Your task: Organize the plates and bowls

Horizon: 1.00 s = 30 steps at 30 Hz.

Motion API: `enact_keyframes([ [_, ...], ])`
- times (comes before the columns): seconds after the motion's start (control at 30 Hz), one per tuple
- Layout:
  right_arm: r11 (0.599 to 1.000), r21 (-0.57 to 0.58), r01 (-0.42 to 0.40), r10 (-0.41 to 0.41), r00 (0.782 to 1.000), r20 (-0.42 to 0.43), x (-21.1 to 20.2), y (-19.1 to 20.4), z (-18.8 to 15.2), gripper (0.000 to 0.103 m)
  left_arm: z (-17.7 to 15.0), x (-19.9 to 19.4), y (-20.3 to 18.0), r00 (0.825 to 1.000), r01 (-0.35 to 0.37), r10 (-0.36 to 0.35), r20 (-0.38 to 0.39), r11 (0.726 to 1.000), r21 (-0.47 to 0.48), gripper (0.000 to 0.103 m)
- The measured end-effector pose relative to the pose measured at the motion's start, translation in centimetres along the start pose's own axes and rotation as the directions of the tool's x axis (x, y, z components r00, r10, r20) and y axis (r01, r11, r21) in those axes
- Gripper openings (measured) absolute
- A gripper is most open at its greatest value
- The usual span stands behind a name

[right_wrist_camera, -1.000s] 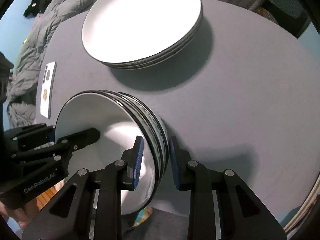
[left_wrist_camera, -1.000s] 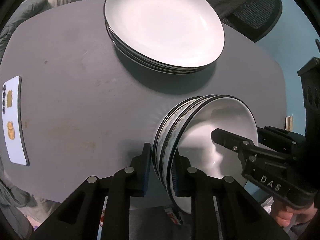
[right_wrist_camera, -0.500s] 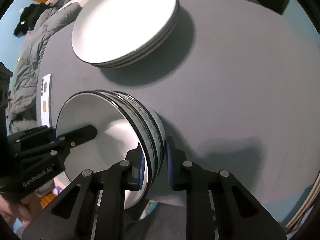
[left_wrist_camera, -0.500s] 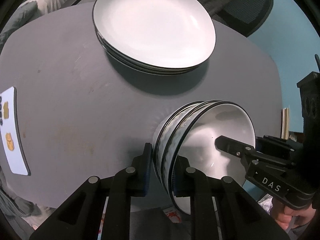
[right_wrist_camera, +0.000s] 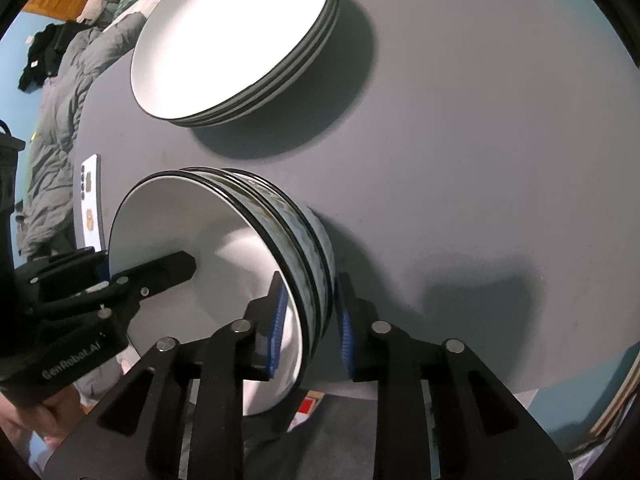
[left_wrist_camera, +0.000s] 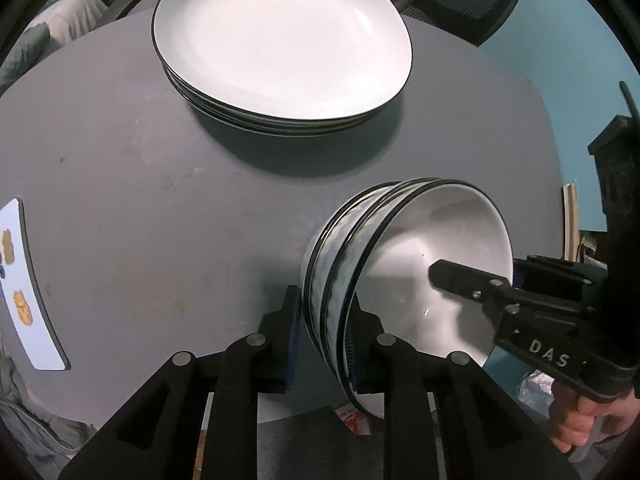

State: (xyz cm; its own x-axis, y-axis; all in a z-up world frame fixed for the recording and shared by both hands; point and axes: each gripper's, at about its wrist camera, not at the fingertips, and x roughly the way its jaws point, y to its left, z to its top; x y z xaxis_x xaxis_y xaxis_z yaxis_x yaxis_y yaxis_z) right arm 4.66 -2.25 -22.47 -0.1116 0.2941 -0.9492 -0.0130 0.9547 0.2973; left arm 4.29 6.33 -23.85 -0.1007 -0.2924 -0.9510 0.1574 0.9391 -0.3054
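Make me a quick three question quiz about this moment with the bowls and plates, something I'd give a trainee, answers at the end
1. True or false: the stack of bowls sits flat on the table.
2. Which gripper has a finger inside the top bowl? A) only the left gripper B) only the right gripper C) both
3. Fill in: beyond the bowls lies a stack of white ____, and a ____ lies near the table's edge.

Key: 1. False; the nested bowls are tipped on their side, rims clamped from two sides. 2. C; each gripper has one finger inside, one outside. 3. plates; phone.
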Motion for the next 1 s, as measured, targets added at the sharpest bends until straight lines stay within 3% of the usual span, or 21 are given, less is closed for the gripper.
enact_keyframes([
  [0.6,1.000,-0.014,0.000,0.000,1.000,0.028,-0.7,1.3,0.0,0.017,-0.7,-0.7,0.2,0.999,-0.034,0.035,0.003,0.996,-0.082,0.018],
  [1.0,0.998,-0.057,-0.009,0.014,0.996,0.088,-5.5,3.0,2.3,0.017,1.9,-6.2,0.2,0.996,-0.023,0.032,0.087,0.995,-0.101,0.018],
])
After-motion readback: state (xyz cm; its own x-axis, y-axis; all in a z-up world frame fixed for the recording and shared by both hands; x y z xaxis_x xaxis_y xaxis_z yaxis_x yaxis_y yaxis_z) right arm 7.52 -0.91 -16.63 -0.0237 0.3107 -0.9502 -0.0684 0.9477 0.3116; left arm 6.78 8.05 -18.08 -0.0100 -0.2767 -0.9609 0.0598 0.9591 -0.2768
